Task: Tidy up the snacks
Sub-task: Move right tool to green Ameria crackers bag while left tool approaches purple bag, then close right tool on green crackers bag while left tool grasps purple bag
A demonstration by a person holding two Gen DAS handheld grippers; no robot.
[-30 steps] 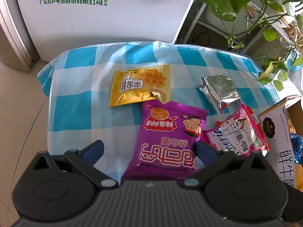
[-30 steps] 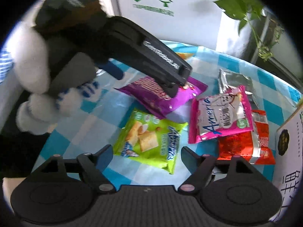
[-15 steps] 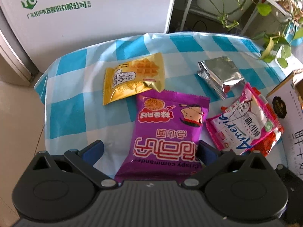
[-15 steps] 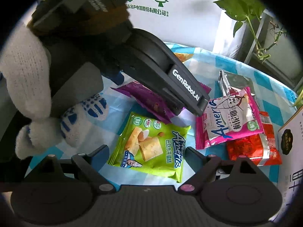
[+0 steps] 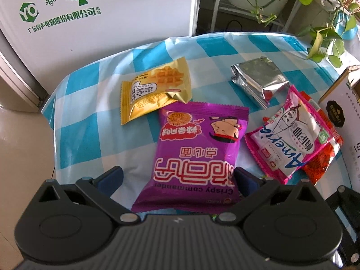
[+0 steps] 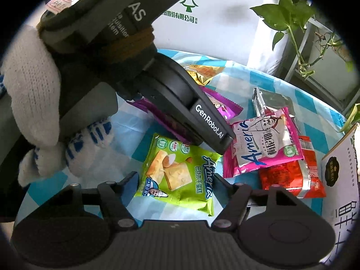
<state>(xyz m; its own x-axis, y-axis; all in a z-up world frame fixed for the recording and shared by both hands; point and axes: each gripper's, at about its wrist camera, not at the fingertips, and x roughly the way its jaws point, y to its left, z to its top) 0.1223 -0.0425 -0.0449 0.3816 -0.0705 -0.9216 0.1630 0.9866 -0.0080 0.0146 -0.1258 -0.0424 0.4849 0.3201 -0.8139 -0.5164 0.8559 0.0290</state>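
My left gripper (image 5: 177, 177) is open, its jaws either side of the near end of a purple snack packet (image 5: 198, 157) lying on the blue-checked cloth (image 5: 90, 135). My right gripper (image 6: 177, 184) is open around a green Ameria packet (image 6: 177, 175). The left gripper's body (image 6: 180, 110) fills the upper left of the right wrist view, held by a white-gloved hand (image 6: 33, 85). A yellow waffle packet (image 5: 153, 90), a silver pouch (image 5: 258, 81), a pink Ameria packet (image 5: 290, 135) and a red packet (image 5: 321, 157) under it lie around.
A cardboard box (image 5: 342, 117) stands at the right table edge, also in the right wrist view (image 6: 342, 180). A white appliance carton (image 5: 101, 22) stands behind the table. Potted vines (image 5: 324, 29) hang at the back right. The cloth's left edge drops to the floor (image 5: 22, 157).
Both grippers have moved forward and lower. The purple packet now lies further between my left jaws, and the green packet between my right jaws. Both stay open.
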